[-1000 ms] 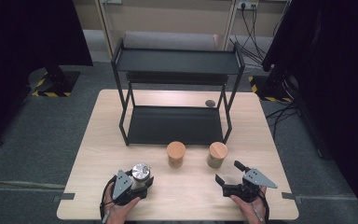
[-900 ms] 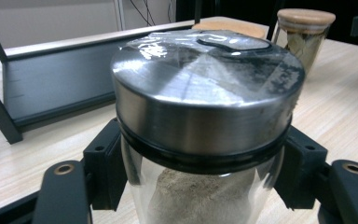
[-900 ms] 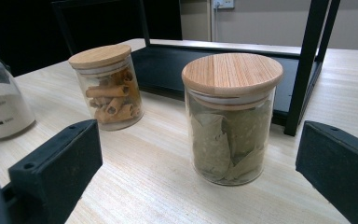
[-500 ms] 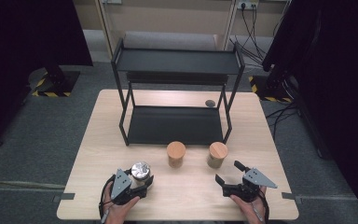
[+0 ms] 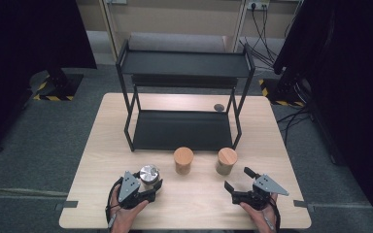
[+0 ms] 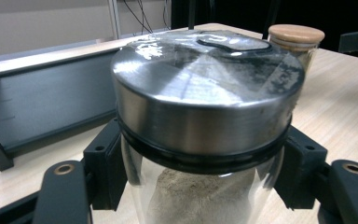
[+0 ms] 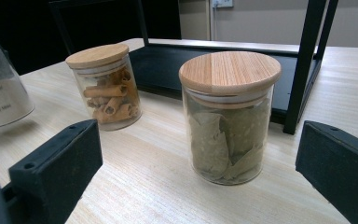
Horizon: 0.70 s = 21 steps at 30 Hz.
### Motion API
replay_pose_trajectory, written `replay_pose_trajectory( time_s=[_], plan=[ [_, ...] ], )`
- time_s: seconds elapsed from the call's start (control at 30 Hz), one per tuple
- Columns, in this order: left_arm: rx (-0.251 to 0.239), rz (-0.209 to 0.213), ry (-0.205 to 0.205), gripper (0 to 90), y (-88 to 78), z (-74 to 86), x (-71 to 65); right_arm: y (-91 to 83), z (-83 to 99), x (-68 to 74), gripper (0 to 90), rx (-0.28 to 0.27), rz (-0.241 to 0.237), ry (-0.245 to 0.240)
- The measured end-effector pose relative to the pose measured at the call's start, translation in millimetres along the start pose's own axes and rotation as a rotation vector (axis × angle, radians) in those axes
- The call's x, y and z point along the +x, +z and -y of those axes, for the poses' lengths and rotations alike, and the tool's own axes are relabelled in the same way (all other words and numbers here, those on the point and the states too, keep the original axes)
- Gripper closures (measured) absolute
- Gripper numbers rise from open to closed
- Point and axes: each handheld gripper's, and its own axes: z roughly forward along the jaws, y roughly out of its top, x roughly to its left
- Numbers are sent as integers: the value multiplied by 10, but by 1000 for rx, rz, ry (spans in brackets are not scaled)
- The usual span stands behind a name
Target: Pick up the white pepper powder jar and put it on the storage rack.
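1. Metal-lidded jar (image 5: 149, 174) stands at the near left of the table (image 5: 199, 213); the left gripper (image 5: 143, 188) is clamped on its glass body just below the lid, with a jaw pressed against each side in the left gripper view. Pale powder shows inside the glass (image 6: 200, 200)

2. Whether the jar's base rests on the table or is just clear of it cannot be told from these views

3. Right gripper (image 5: 245, 187) sits at the near right with its jaws spread wide and nothing between them; the bay-leaf jar (image 7: 230, 116) stands just ahead of it, apart from both jaws

4. Cinnamon jar (image 5: 183, 160) stands near the middle of the table, left of the bay-leaf jar and well apart from either gripper

5. Black rack (image 5: 184, 104) occupies the far half of the table. Its lower tray and upper shelf carry no jars. A small dark round item (image 5: 218, 107) lies on the table beside the rack's far right leg; what it is cannot be told

6. Assessment: the work appears to be stowing the jars on the rack. Grasping of the first jar is done; carrying and placing it is outstanding, and the two wooden-lidded jars are untouched. Progress judged early
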Motion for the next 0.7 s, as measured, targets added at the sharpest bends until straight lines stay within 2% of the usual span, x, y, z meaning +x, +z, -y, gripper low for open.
replay_pose_trajectory(
  time_s=[0.3, 0.7],
  plan=[
    [23, 8, 0, 308, 69, -82, 0, 0, 0, 0, 7, 0, 0, 1],
    [26, 5, -4, 308, 127, -137, 11, -2, 0, -2, 8, -1, -1, 1]
  ],
)
